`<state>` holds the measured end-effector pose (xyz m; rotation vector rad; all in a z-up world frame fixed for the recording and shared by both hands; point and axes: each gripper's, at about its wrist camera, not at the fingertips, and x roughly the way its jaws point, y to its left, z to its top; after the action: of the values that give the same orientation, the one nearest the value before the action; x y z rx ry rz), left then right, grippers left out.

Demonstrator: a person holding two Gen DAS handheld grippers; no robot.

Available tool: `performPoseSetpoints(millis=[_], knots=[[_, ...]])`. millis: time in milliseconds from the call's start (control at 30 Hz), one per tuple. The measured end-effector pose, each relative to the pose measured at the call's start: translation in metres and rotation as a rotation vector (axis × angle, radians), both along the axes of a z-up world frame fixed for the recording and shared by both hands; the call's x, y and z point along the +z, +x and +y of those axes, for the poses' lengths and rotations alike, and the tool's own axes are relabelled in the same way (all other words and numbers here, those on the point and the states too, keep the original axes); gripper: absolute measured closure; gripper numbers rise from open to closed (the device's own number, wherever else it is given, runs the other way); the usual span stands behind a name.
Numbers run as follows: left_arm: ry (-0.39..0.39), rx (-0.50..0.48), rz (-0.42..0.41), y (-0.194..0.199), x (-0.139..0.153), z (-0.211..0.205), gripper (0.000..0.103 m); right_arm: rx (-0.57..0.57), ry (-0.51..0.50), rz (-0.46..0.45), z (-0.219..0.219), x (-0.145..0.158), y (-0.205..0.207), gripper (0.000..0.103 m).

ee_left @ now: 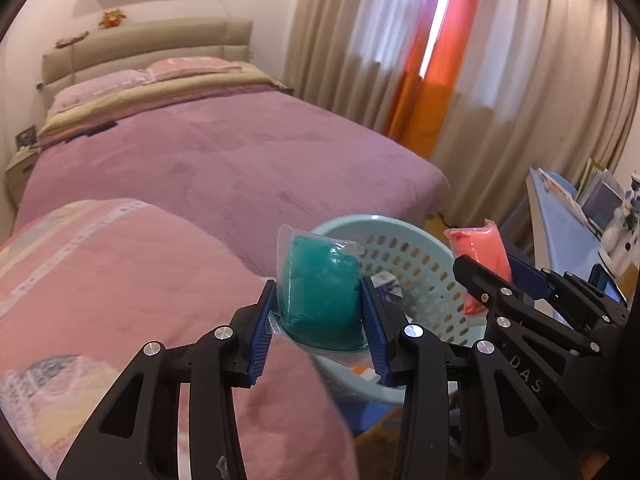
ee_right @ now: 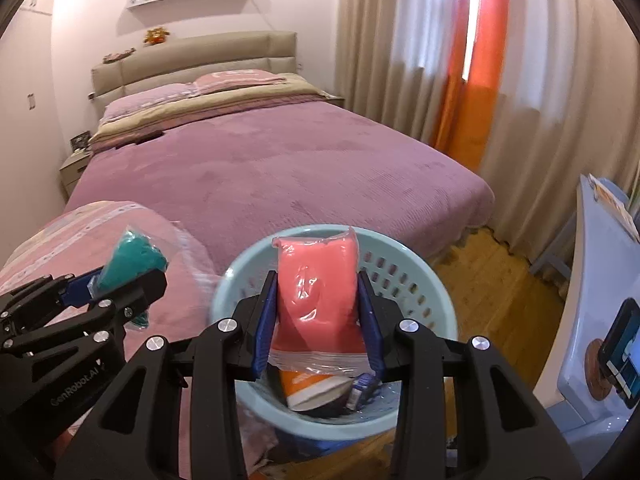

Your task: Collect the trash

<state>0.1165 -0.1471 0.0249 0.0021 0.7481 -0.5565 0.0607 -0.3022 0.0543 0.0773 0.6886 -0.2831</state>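
The left tool held a green bag tight between its two blue pads. The bag was clear plastic with soft green stuff inside, and it stood up out of the tool. The right tool held a pink bag the same way (the pink stuff looked squashy too). Both bags were up in the air, not lying on anything.

A light blue basket with holes in its wall sat on the wooden floor, just beside the foot of the bed. The pink bag hung over the basket's open top. The green bag was near the basket's rim, over the edge of a pink blanket. Some trash already lay at the bottom of the basket.
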Motion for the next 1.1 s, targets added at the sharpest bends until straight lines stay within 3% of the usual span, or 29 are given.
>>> performPoseSetpoints(millis=[333,567,667,733,900,1100], knots=[[0.056,-0.070,0.042,0.010,-0.026,-0.038,0.063,-0.051,0.042,0.066,-0.035,-0.027,0.018,0.068],[0.085,-0.103,0.052,0.017,-0.038,-0.051,0.060,-0.069,0.139,0.116,-0.061,-0.044,0.033,0.068],[0.109,-0.124,0.034,0.020,-0.038,-0.058,0.040,-0.075,0.198,0.141,-0.072,-0.051,0.038,0.060],[0.106,-0.112,0.034,0.023,-0.037,-0.053,0.023,-0.091,0.235,0.135,-0.080,-0.053,0.034,0.047],[0.073,-0.078,0.025,0.017,-0.028,-0.033,0.018,-0.104,0.260,0.103,-0.082,-0.042,0.022,0.046],[0.035,0.000,-0.056,-0.009,-0.002,0.011,0.015,-0.057,0.212,0.067,-0.053,-0.020,0.002,0.046]])
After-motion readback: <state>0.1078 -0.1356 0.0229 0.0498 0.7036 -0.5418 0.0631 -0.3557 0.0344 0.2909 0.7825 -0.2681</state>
